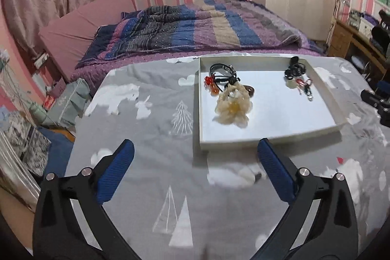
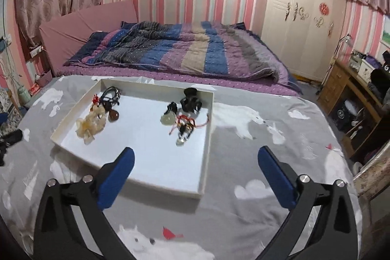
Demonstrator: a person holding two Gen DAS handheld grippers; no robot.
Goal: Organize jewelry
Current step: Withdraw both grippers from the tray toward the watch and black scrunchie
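Observation:
A shallow white tray [image 1: 270, 138] lies on a grey printed cloth [image 1: 151, 118]; it also shows in the right wrist view [image 2: 156, 174]. Inside it on the left are a cream flower piece [image 1: 232, 106] [image 2: 90, 124], black cords [image 1: 221, 73] [image 2: 111, 94], red-orange beads [image 1: 210, 85] and a brown bead [image 2: 114, 115]. On the right are black hair ties [image 1: 295, 70] [image 2: 191, 100] and a red-corded charm cluster [image 1: 304, 87] [image 2: 185, 128]. My left gripper [image 1: 196, 150] is open and empty, in front of the tray's near edge. My right gripper [image 2: 196, 157] is open and empty over the tray's near right corner.
The cloth covers a table in front of a bed with a striped quilt [image 2: 185, 50]. A wardrobe [image 2: 299, 14] and a wooden desk [image 2: 346, 91] stand at the right. Boxes and clutter [image 1: 70, 99] lie off the table's left edge. The other gripper's black tip [image 1: 377, 101] shows at far right.

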